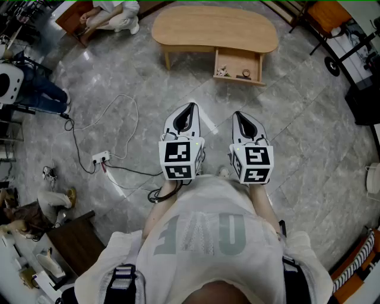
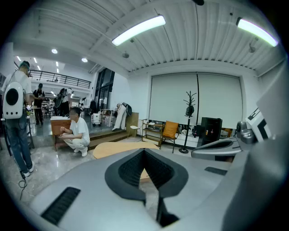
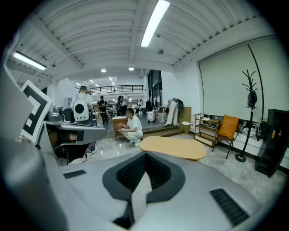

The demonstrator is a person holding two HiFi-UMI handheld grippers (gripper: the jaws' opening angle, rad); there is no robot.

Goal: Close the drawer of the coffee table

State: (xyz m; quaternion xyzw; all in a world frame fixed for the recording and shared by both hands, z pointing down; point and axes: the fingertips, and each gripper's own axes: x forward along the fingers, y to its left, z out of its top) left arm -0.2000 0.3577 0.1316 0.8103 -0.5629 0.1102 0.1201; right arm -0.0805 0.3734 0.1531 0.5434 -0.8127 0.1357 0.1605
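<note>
The oval wooden coffee table (image 1: pixel 214 27) stands on the grey stone floor at the top of the head view. Its drawer (image 1: pixel 238 65) is pulled out toward me, with a few small items inside. My left gripper (image 1: pixel 189 110) and right gripper (image 1: pixel 240 117) are held side by side in front of my chest, well short of the table and touching nothing. Both have their jaws together and empty. The tabletop (image 2: pixel 122 148) shows beyond the left gripper (image 2: pixel 144 151) in the left gripper view. It also lies ahead of the right gripper (image 3: pixel 145 154) as the same tabletop (image 3: pixel 174 146).
A power strip (image 1: pixel 100 158) with trailing cables lies on the floor to my left. A person (image 1: pixel 113 13) crouches by a wooden cabinet at the far left of the table. An orange chair (image 1: pixel 329 15) stands far right; another person (image 1: pixel 35 89) stands at the left edge.
</note>
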